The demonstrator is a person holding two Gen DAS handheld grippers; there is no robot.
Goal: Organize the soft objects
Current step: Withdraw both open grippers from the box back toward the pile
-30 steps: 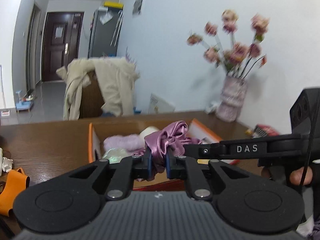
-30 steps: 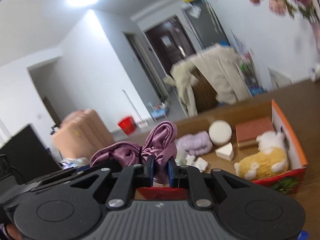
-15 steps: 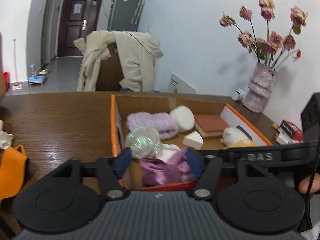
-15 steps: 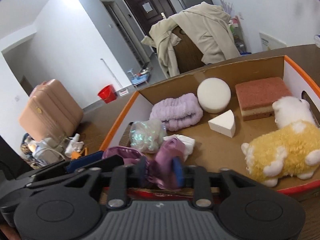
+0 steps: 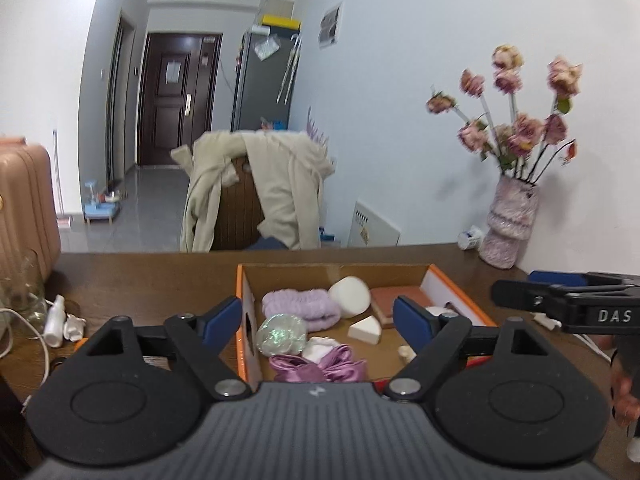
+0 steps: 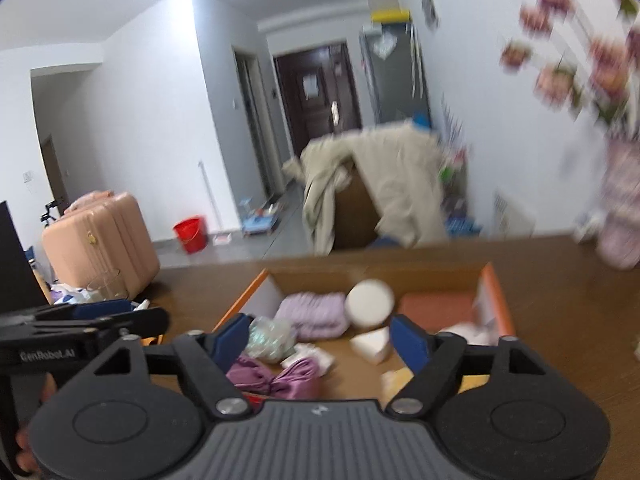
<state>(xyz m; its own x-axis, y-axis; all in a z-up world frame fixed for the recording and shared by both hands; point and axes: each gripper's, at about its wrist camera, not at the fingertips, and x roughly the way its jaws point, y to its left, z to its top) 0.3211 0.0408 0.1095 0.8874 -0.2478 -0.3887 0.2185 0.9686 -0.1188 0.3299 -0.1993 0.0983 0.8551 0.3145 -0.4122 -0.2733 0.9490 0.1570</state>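
Note:
A purple satin cloth [image 5: 320,366] [image 6: 276,376] lies loose in the front of the orange-rimmed cardboard box [image 5: 239,320]. My left gripper [image 5: 318,318] hovers above the box with its jaws opening wide and nothing between the pads. My right gripper [image 6: 320,340] is beside it over the same box [image 6: 496,300], jaws also opening, pads clear of the cloth. Also in the box are a lilac headband [image 5: 300,306], a round white sponge [image 5: 350,296], a white wedge sponge [image 5: 365,330], a terracotta sponge [image 5: 396,296] and an iridescent ball [image 5: 280,334].
A vase of pink flowers [image 5: 508,220] stands on the brown table at the back right. A glass jar and white cables [image 5: 24,300] sit at the table's left. Behind the table are a chair draped with a beige coat [image 5: 264,192] and a pink suitcase [image 5: 24,208].
Both grippers were shut on the purple cloth and held it above the box. They let go, the cloth dropped into the box front, and both grippers lifted back with jaws spreading.

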